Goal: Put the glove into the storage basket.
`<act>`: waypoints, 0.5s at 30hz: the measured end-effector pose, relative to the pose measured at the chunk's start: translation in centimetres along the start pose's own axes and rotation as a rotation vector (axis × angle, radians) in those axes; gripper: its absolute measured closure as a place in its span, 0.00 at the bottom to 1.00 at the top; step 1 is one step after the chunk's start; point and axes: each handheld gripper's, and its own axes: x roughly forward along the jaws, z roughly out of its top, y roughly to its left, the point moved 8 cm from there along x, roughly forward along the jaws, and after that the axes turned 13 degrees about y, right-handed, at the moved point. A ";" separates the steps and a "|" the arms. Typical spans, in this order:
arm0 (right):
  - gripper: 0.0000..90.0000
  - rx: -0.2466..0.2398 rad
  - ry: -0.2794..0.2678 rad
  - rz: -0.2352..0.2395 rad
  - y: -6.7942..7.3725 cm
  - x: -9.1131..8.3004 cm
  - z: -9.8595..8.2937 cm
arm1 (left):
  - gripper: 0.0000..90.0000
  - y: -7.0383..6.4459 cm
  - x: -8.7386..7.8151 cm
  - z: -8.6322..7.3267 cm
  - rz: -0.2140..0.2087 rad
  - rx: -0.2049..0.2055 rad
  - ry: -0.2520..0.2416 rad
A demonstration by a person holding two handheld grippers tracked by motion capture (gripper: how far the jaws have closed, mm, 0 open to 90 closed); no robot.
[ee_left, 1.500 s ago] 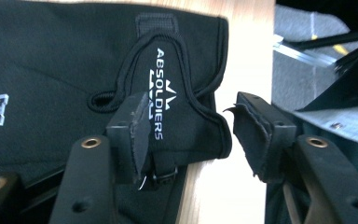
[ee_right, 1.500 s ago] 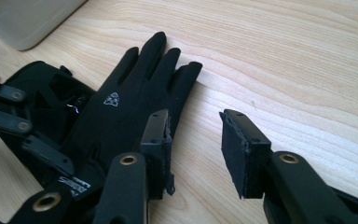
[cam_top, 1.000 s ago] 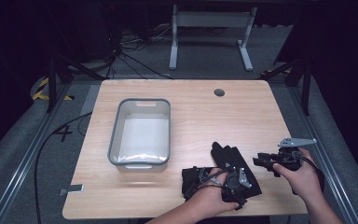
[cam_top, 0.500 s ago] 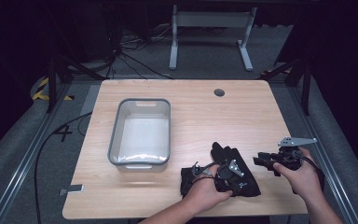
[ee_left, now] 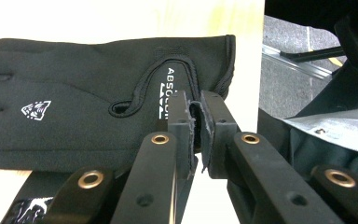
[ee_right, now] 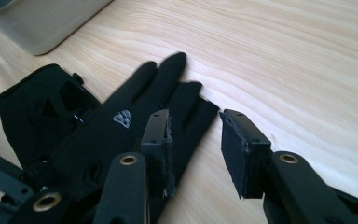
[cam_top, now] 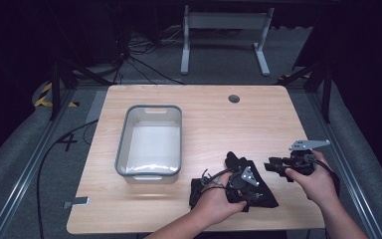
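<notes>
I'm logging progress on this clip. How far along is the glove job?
Nothing is binned: the grey bin is empty. In hand: the left gripper looks shut at the black glove's cuff. The right gripper is open beside it. Lifting is left.

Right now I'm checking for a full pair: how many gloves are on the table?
1 for certain: a black glove lying flat near the table's front edge, right of the grey bin, under the left gripper. A second could be hidden beneath it.

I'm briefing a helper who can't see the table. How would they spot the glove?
On the wooden table, look right of the grey plastic bin, near the front edge. The black glove lies flat there under the left gripper, with a small white triangular logo and white lettering.
</notes>
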 end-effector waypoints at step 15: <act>0.70 -0.094 0.077 0.063 0.6 7.2 5.1 | 0.93 0.4 0.2 -1.2 -0.026 -0.049 -0.022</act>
